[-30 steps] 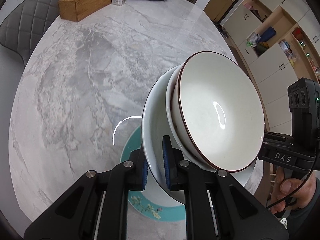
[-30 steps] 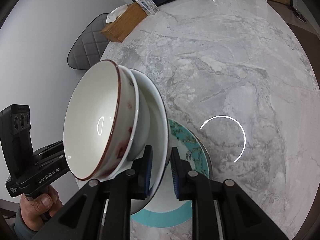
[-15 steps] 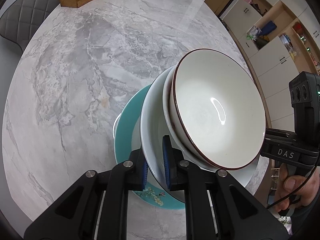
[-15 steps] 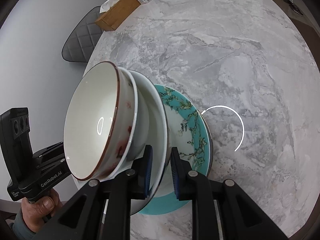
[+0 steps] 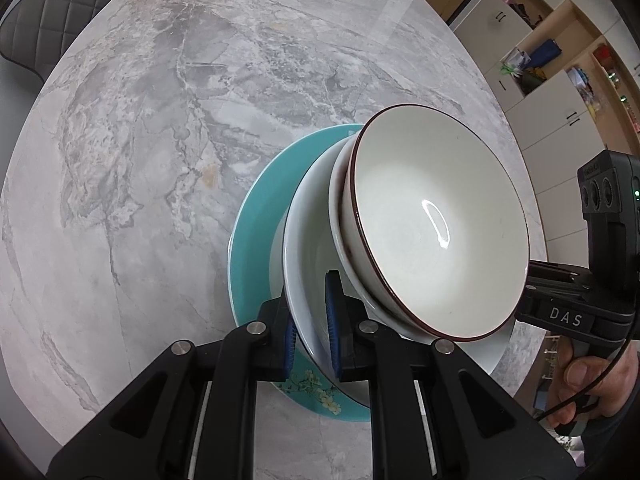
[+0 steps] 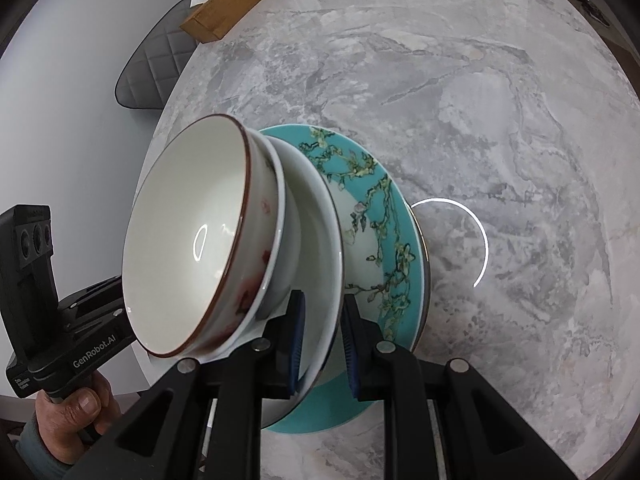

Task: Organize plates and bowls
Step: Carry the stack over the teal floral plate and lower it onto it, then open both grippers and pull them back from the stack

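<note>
Stack status: two bowls nest in a white dish, whose rim is clamped on opposite sides by the left tool and right tool. The stack sits tilted over the teal plate near the table edge (contact not discernible). Remaining, apparently: seat and release.

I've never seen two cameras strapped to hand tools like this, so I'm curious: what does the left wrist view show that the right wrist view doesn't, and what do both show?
Only the left wrist view shows the open wall shelves with coloured clutter, and the right gripper's handle in a hand.

Only the right wrist view shows the red marks on the outside of the brown-rimmed bowl and the flowering branch pattern across the teal plate.

Both show that bowl nested in a wide white bowl, each gripper clamped on the white bowl's rim, the marble table, the wooden box and the grey chair.
</note>
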A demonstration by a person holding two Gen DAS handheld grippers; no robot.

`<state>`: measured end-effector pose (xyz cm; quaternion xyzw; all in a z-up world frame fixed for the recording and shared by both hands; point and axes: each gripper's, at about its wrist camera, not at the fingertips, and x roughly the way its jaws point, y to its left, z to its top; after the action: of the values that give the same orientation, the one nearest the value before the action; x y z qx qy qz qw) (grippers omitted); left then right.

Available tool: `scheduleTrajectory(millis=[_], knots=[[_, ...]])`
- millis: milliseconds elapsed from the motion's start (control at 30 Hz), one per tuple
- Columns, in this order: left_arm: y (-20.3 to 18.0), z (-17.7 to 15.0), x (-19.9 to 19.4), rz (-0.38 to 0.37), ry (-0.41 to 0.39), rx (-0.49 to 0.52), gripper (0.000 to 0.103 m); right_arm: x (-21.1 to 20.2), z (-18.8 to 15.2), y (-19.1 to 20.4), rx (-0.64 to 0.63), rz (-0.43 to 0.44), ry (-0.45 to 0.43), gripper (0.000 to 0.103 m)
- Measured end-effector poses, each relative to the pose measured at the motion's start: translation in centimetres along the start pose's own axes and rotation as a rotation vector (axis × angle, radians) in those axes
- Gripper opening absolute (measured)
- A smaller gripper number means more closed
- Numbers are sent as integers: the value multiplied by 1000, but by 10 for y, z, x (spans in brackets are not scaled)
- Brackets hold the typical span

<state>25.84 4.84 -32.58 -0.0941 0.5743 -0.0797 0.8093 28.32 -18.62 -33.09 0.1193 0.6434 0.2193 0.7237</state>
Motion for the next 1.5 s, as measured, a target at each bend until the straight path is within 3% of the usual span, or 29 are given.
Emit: scheduleTrajectory(millis=[533, 767, 833, 967, 1067, 1200, 1267, 1500], knots=[[2, 2, 4, -12, -42, 17, 12, 9, 2, 2, -12, -7, -12, 21], [9, -5, -5, -29, -74, -10, 15, -3, -3, -4, -5, -4, -51, 34], [10, -7, -13, -30, -92, -13, 19, -10, -6, -6, 3, 2, -66, 38], [20, -14, -31, -20, -126, -31, 46, -32, -15, -10, 30, 11, -118, 52], [27, -25, -52, -46, -173, -48, 51, -51, -24, -9, 47, 9, -172, 65], [31, -41, -87, -55, -261, -57, 72, -82, -42, -1, 58, -10, -263, 75], [30, -47, -109, -59, -317, -59, 75, -98, -53, 6, 62, -34, -323, 84], [10, -67, -184, -44, -507, -79, 75, -143, -86, 45, -78, -187, -503, 93]])
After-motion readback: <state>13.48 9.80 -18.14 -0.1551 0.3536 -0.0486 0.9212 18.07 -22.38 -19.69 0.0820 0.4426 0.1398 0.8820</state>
